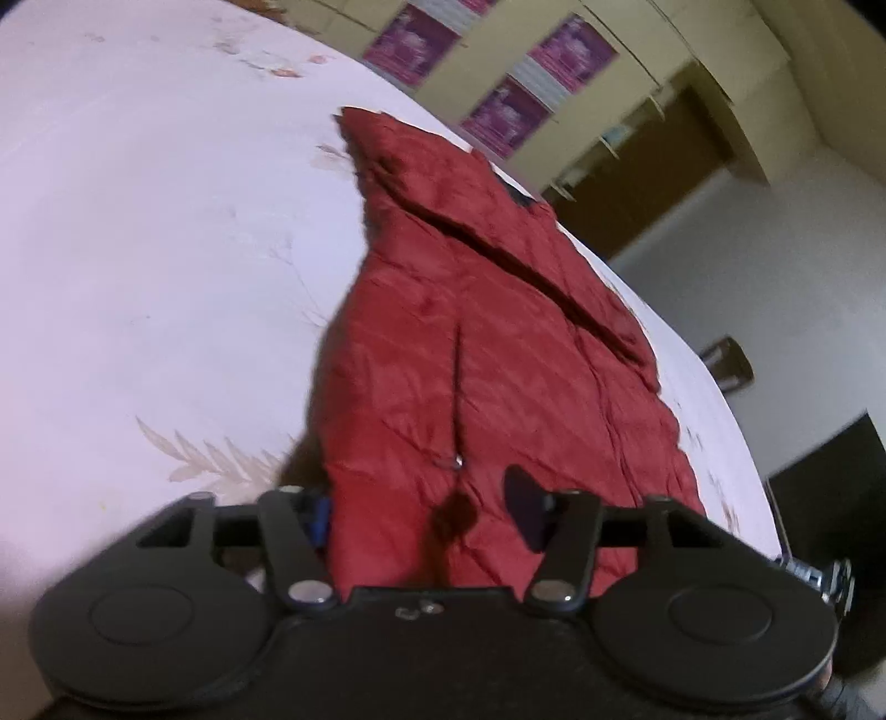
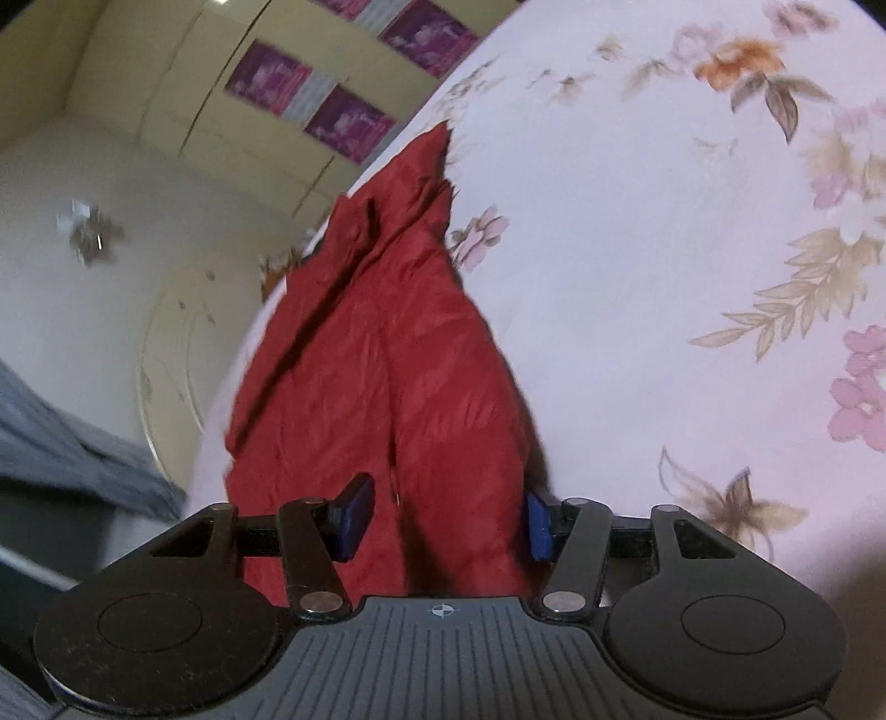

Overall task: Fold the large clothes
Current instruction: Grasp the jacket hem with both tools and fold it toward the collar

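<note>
Pale floral sheet (image 2: 637, 266) covers the bed, with pink flowers and beige leaves printed on it. Behind the bed stands a yellowish cupboard (image 1: 620, 99) with purple posters (image 1: 412, 41) on its doors, and next to it a white wall (image 2: 83, 249). On the sheet lies a red jacket (image 1: 476, 354), spread long, with a fold line along it and a small zipper pull (image 1: 457, 461) near the close end. Left gripper (image 1: 426, 507) is about half open, and the near edge of the jacket is between its fingers; I cannot tell if they press it. Right gripper (image 2: 446, 512) is narrower, and a raised fold of the jacket fills the gap between its blue pads (image 2: 538, 526). Some grey-blue cloth (image 2: 61, 443) is at the left.
</note>
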`<state>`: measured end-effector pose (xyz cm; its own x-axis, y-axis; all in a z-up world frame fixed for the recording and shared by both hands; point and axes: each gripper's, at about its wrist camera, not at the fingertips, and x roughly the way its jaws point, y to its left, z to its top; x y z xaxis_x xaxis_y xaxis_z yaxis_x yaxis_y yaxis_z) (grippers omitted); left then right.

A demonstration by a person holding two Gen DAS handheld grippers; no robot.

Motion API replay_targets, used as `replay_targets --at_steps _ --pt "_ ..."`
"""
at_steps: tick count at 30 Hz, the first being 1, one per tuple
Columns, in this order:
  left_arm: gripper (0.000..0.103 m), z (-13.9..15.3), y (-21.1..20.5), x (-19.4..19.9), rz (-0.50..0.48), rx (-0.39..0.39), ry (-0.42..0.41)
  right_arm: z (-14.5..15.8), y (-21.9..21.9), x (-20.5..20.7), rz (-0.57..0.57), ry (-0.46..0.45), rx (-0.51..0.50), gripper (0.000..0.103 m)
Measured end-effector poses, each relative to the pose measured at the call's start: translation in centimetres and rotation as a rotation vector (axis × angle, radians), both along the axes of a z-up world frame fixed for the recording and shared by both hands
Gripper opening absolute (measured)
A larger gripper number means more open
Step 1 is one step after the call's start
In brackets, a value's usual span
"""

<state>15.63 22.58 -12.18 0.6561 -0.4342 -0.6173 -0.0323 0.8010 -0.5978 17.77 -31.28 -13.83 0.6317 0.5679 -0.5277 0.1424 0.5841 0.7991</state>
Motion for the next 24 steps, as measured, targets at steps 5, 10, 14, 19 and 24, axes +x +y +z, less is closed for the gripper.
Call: replay_targets --at_steps 5,10,14,19,24 --pt "0.006 1.1 -0.5 -1.1 0.023 0.024 -0.037 0.7 0.9 0.5 0.106 -0.038 -0.017 0.007" --pt "0.006 4.4 -0.3 -1.8 0.046 0.016 -0.129 4.3 0.0 0.1 0.080 -0.141 -0.012 0.007" --pt "0.006 8.1 -0.8 0.8 0.042 -0.002 -0.225 7.9 0.3 2.0 0.098 -0.218 -0.021 0.007" --pt "0.006 11.5 -0.6 6.2 0.086 -0.041 -0.299 12.5 0.3 7.2 0.074 -0.300 -0.016 0.007" --pt "0.006 13.1 0.5 14.3 0.108 -0.073 -0.327 15.2 -0.5 14.4 0.004 -0.324 0.029 0.007"
